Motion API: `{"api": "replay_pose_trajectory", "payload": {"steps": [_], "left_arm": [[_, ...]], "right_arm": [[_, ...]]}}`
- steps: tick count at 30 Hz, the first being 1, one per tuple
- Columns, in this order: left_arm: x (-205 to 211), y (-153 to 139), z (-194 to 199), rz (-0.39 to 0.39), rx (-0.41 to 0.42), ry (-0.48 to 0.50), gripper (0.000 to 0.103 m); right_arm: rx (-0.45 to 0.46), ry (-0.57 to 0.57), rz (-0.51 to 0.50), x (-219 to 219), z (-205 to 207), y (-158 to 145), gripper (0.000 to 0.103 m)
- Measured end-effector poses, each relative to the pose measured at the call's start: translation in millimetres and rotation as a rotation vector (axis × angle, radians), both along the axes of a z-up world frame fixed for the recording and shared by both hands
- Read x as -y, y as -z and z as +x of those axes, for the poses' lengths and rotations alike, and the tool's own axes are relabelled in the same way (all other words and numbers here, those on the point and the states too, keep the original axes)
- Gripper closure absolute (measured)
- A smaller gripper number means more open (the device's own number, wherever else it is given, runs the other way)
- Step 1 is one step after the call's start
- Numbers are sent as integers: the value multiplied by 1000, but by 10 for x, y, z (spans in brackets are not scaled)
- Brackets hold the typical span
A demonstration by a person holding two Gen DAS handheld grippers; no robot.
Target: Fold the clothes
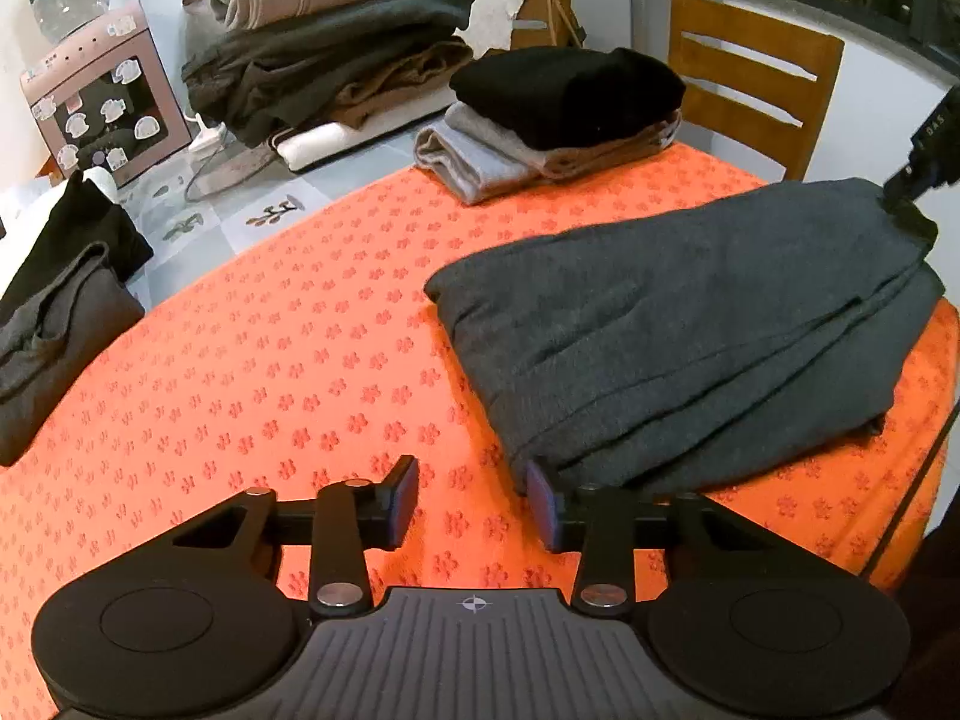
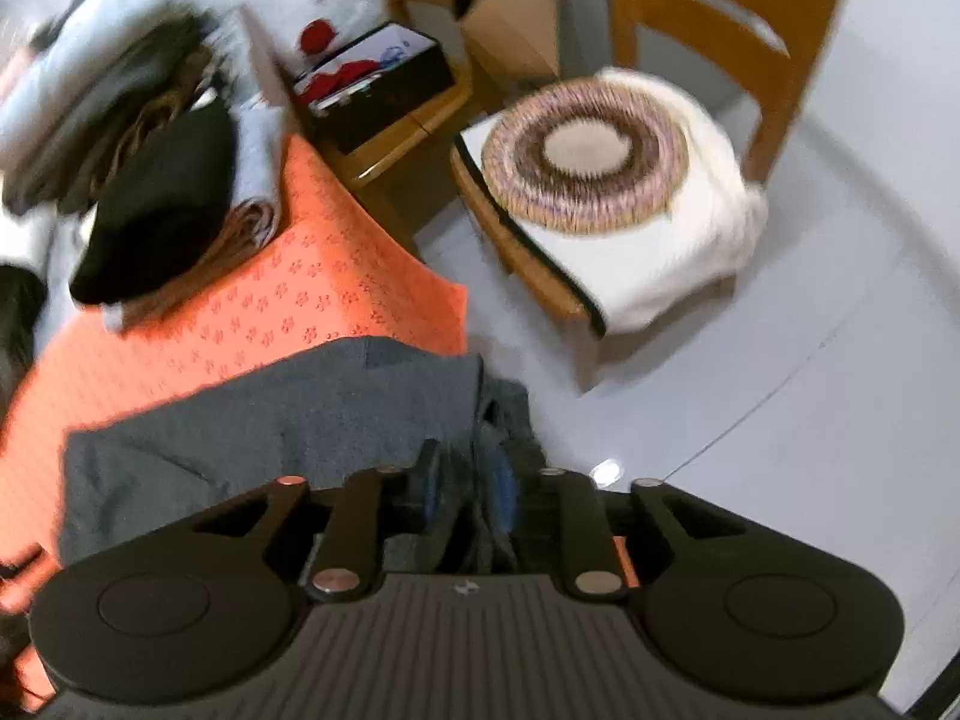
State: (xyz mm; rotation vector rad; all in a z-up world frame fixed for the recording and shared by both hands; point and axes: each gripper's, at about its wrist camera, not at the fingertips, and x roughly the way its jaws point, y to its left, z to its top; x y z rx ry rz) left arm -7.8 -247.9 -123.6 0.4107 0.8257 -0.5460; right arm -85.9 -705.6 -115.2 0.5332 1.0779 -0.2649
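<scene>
A dark grey garment (image 1: 690, 324), folded into a thick rectangle, lies on the right part of the orange floral tablecloth (image 1: 270, 360). My left gripper (image 1: 474, 501) hovers open over the cloth with nothing between its pads; its right pad (image 1: 540, 504) is just at the garment's near left corner. In the right wrist view the same grey garment (image 2: 270, 426) reaches the table's edge, and my right gripper (image 2: 465, 486) stands over its corner there. Its blue pads are apart, with loose folds of the garment between them. The right gripper (image 1: 906, 204) also shows at the garment's far right corner.
A folded stack topped by a black garment (image 1: 564, 96) sits at the table's far edge. A taller pile of clothes (image 1: 336, 54) rests behind it, and dark garments (image 1: 54, 324) lie at the left. A wooden chair (image 2: 600, 180) with a round cushion stands beside the table.
</scene>
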Motion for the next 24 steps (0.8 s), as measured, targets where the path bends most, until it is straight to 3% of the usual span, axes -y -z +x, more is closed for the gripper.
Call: {"api": "replay_pose_trajectory", "payload": {"steps": [6,12,18,24], "left_arm": [[40,-17,-63,-16,11,35,64],[89,-4,-23,-45,-4,26,69],[101,22,72,-99,-23,-1,70],[146,68,129,-124,-46,0,82]], "right_arm": [[93,-215,-42,-375,391,-250,75],[193,-469,25,-925,973,-408,75],[197,-706,79,-1565,1581,-397,75],[169,-896,113,-2188,1989,-303,75]]}}
